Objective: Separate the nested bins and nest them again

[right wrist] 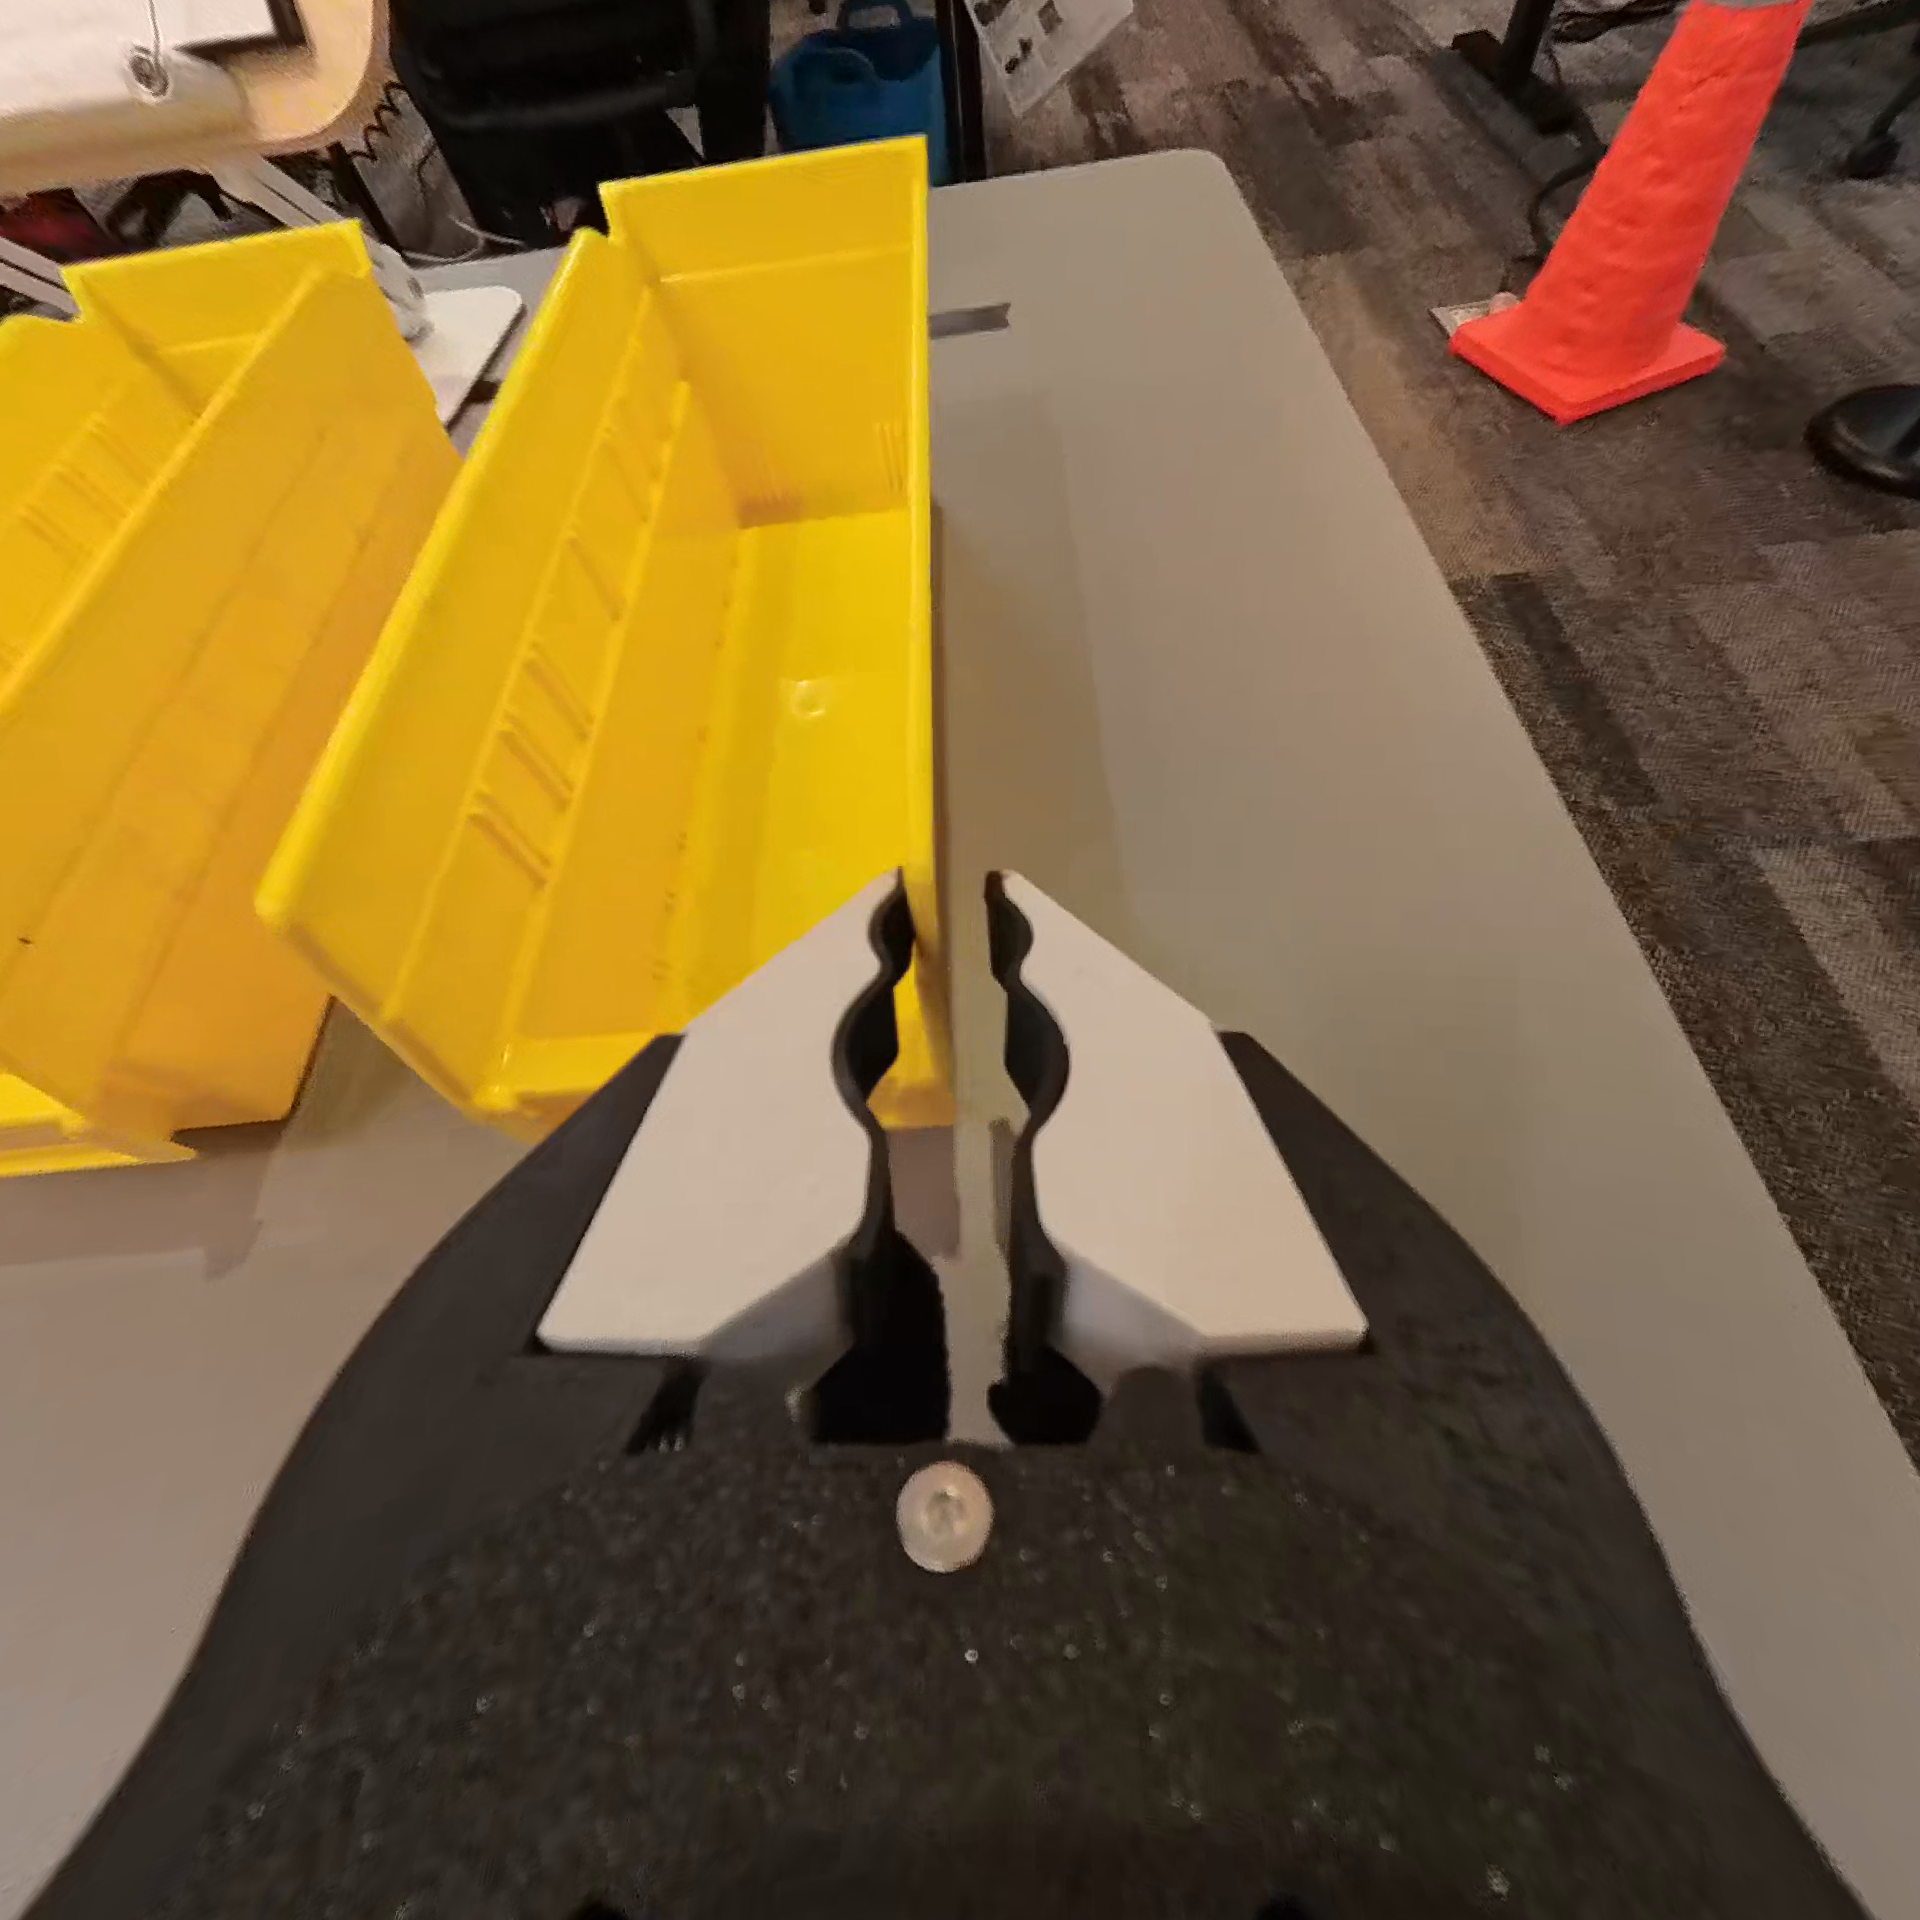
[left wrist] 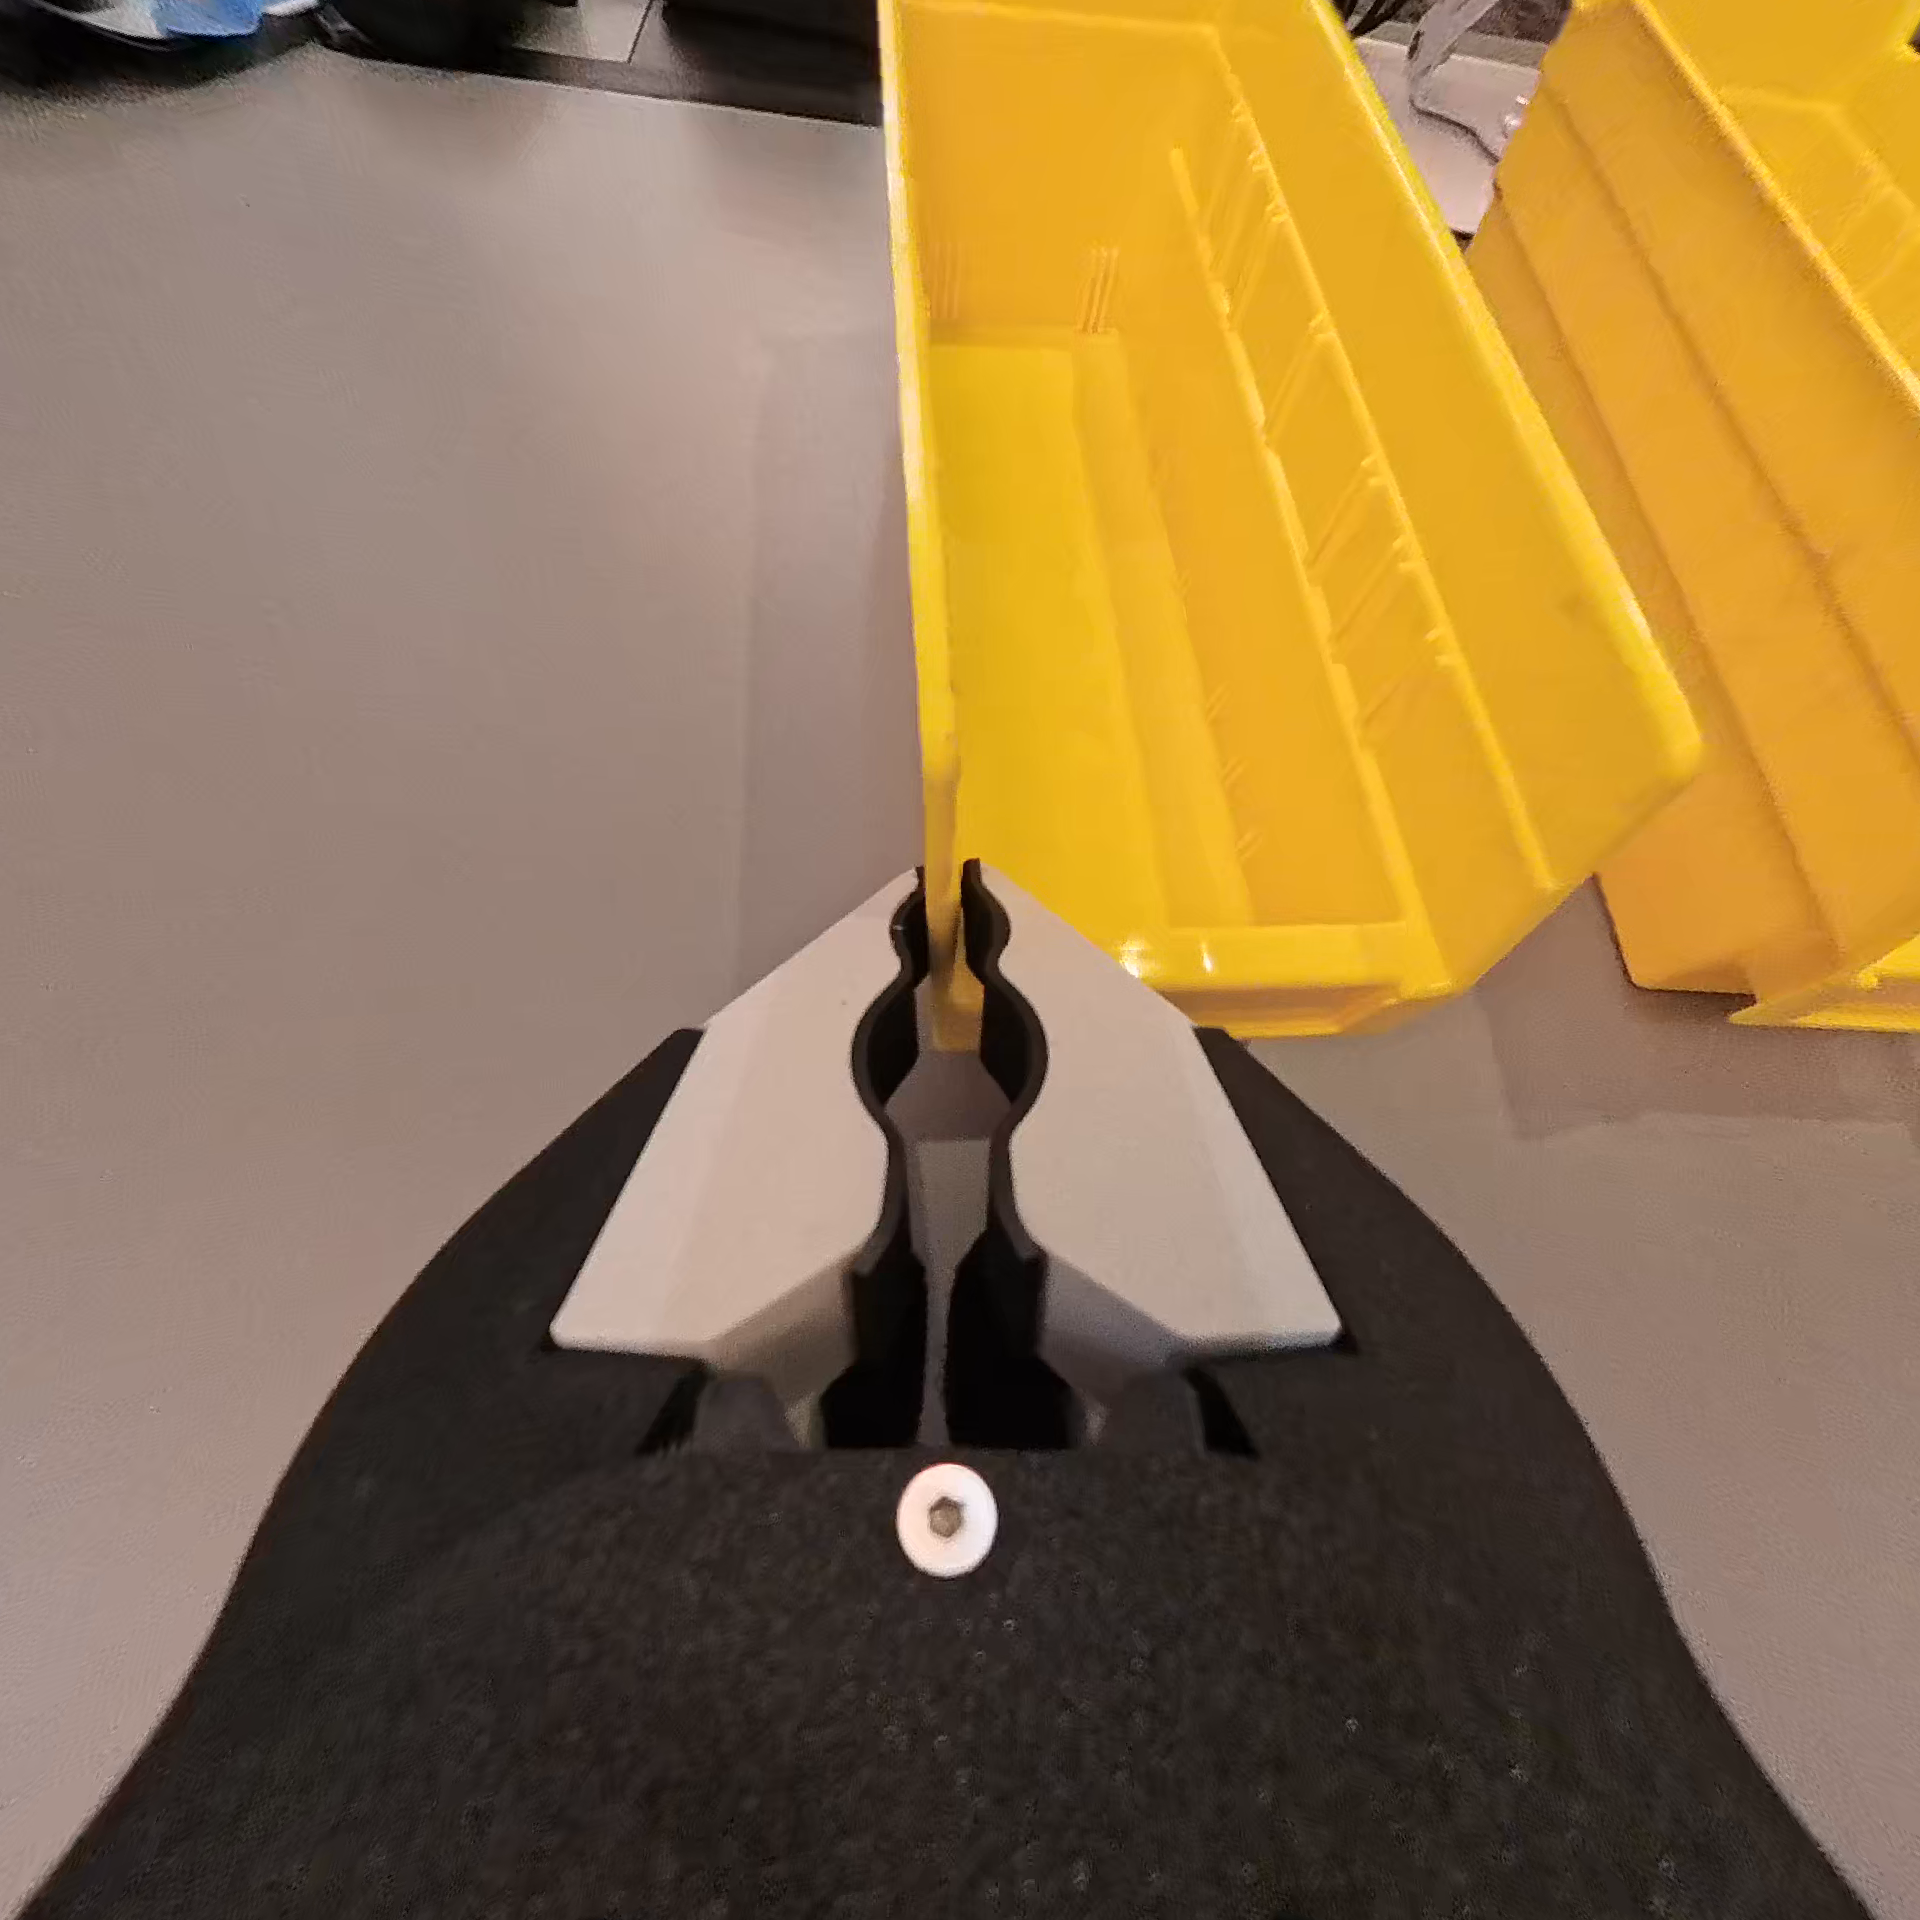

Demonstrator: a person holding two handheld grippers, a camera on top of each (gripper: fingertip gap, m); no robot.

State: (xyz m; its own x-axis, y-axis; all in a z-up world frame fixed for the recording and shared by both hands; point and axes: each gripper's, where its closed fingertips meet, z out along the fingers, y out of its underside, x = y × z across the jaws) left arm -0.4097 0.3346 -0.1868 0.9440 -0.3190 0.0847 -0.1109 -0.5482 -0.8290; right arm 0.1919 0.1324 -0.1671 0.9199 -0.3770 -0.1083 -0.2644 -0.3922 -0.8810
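Wide grey surface (left wrist: 416, 623), seen in both views; in the right wrist view also patterned carpet floor (right wrist: 1714, 675) beyond the edge of the surface (right wrist: 1247, 727).

In the left wrist view: long yellow bin (left wrist: 1195, 520), empty, leaning to the right. Just beside it on the right, stepped yellow bins (left wrist: 1714, 520) resting on the surface.

In the right wrist view: another open yellow bin (right wrist: 675, 675), also empty and tilted, with a neighbouring yellow bin (right wrist: 156, 623) on its left. Not possible to tell which bins are the same across the two views.

On the floor, far right, an orange traffic cone (right wrist: 1652, 208).

Left gripper (left wrist: 943, 894): closed tightly on the left side wall of the long yellow bin.

Right gripper (right wrist: 945, 894): slightly parted around the right side wall of the open yellow bin, wall against the left finger, small gap at the right finger.
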